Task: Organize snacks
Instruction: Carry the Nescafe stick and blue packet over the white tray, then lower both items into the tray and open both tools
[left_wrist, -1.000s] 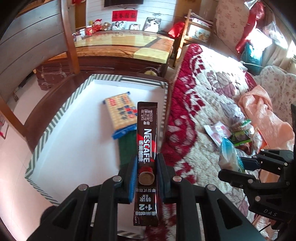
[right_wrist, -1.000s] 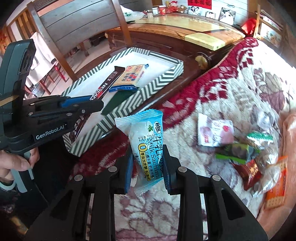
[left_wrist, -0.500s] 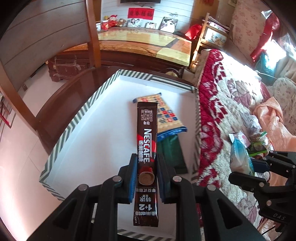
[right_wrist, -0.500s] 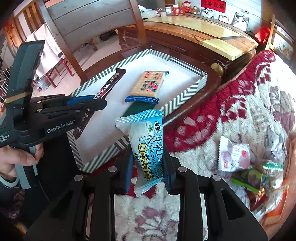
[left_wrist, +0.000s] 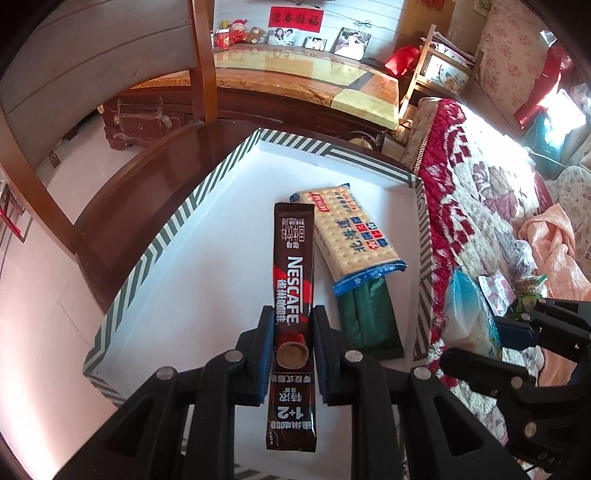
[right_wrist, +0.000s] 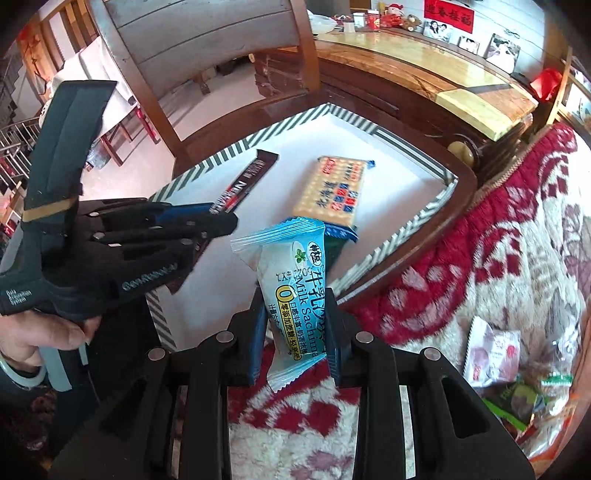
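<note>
Holding a Nescafe coffee stick (left_wrist: 293, 295) pinched lengthwise in the left gripper (left_wrist: 293, 354), both blue pads clamped on its lower half, printed face up. Stick hangs over the white inside of the striped tray (left_wrist: 159, 243), top end pointing toward the far wall of it. Can't tell if the stick touches the tray floor or floats just above. Already lying in the tray, just right of the stick: a cracker pack (left_wrist: 351, 236) with blue crimped ends, tilted, with its near end overlapping a dark green packet (left_wrist: 369, 321). Tray sitting on a dark wooden chair seat (left_wrist: 122, 192), right beside a red and cream floral blanket (left_wrist: 469, 206).

Over on the other side, right gripper (right_wrist: 295, 332) clenched on a light blue milk sachima packet (right_wrist: 291, 288), gripped around its middle, upright-ish, hovering over the blanket edge near the tray's corner. Left gripper visible there too, off to the left, stick poking out over the tray. Loose pile of other snacks (right_wrist: 509, 373) further right on the blanket, well apart from the tray.
</note>
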